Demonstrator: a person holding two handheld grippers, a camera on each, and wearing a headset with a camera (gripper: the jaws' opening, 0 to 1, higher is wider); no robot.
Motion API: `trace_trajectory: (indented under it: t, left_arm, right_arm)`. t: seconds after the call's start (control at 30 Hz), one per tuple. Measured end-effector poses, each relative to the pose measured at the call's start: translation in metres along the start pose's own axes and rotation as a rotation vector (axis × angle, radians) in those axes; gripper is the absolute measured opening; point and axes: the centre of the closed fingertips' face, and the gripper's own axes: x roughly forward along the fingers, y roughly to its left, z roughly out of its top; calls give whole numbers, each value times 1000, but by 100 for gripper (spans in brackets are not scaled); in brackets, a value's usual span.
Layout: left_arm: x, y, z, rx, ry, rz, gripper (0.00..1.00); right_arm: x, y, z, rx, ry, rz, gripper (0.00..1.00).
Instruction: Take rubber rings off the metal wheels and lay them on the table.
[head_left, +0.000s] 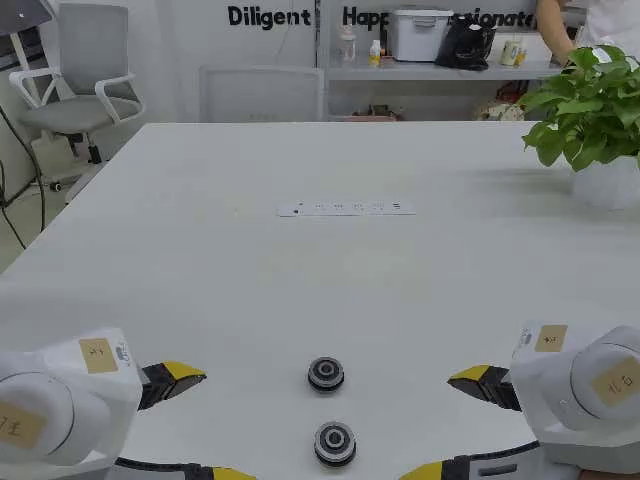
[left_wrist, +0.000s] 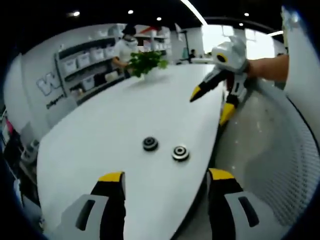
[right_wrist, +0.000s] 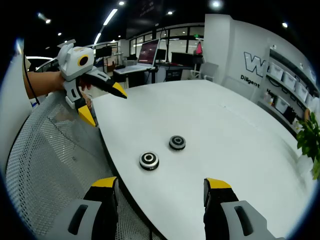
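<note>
2 small round metal wheels are lying flat on the smooth, pale grey tabletop (head_left: 300, 280), close to the middle of its near edge and just apart from each other. The nearer wheel (head_left: 335, 443) is sitting closest to that edge, and the farther wheel (head_left: 326, 374) is lying just behind it. Each shiny, ridged hub is being encircled by a black rubber ring (head_left: 311, 375), seated on its wheel.

The left gripper (head_left: 205, 425) is being held at the near edge to the left of the wheels, its yellow-tipped black jaws spread apart and gripping nothing. The right gripper (head_left: 440, 425) is being held opposite, to the right of the wheels, its jaws likewise parted and empty. No wheel is being touched by either gripper.

A flat white power strip (head_left: 346, 208) is lying across the tabletop's middle. A leafy green plant (head_left: 590, 100) in a white pot (head_left: 608, 180) is standing by the right edge.
</note>
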Motion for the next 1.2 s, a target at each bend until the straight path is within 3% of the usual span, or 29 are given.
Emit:
trace_trajectory:
  t: [1.2]
  left_arm:
    - [2,-1,-2,5,12,-10,66]
  right_arm:
    - [1,1,1,8,-6,13,68]
